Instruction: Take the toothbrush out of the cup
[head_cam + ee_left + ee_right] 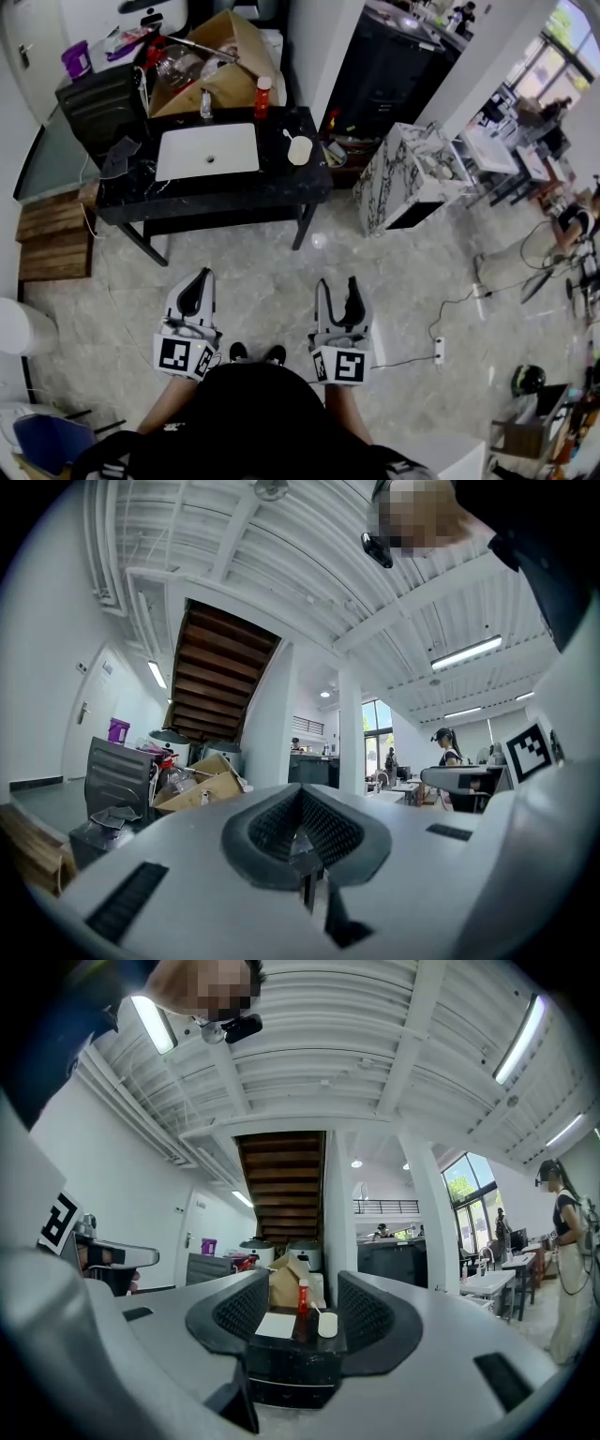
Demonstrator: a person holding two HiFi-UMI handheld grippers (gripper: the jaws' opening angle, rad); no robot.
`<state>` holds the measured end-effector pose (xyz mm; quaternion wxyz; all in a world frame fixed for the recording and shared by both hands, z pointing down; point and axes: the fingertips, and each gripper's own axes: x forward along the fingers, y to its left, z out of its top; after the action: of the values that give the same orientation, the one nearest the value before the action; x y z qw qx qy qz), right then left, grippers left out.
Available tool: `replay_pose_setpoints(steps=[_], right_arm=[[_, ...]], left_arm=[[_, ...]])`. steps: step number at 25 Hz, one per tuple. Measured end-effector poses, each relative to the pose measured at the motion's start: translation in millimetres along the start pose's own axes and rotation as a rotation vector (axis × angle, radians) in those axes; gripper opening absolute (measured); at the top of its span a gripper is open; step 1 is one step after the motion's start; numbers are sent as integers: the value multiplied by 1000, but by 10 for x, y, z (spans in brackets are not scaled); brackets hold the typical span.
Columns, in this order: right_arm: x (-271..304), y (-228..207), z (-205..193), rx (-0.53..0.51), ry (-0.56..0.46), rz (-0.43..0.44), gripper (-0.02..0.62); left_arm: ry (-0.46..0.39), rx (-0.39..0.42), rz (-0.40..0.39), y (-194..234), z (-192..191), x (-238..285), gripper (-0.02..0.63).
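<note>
Closest in head view: left tool (197,279) pinched together, right tool (337,284) spread, empty. Left gripper view: pads meeting, nothing gripped. Right gripper view: cup (327,1325) holding toothbrush (315,1308) dead ahead on desk (281,1372), well apart, handle leaning up-left.

Sink (207,150) mid-desk (234,192); cup (299,150), toothbrush (288,135) in it, right of sink near right edge; bottle (263,97) at back edge; box (225,66) behind.

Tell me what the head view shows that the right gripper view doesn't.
Head view only: the power strip, the wooden crates, the person's shoes. Right gripper view only: the ceiling, its strip lights, the staircase. Both: the black table, white sink, red bottle, cup with the toothbrush, and the right claw, open.
</note>
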<state>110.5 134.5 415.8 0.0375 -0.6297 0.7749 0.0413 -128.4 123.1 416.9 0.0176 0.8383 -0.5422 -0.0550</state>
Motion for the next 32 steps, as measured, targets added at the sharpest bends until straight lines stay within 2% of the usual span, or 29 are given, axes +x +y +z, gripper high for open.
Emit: replay_pose_setpoints(steps=[8, 14, 32], right_arm=[[12, 98, -20, 7, 20, 35, 353], [23, 193, -17, 13, 25, 38, 412], [70, 588, -27, 30, 26, -6, 423]], left_arm=[[-1, 0, -5, 22, 25, -53, 5], [0, -6, -12, 99, 40, -101, 5], [-1, -20, -52, 536, 52, -236, 5]])
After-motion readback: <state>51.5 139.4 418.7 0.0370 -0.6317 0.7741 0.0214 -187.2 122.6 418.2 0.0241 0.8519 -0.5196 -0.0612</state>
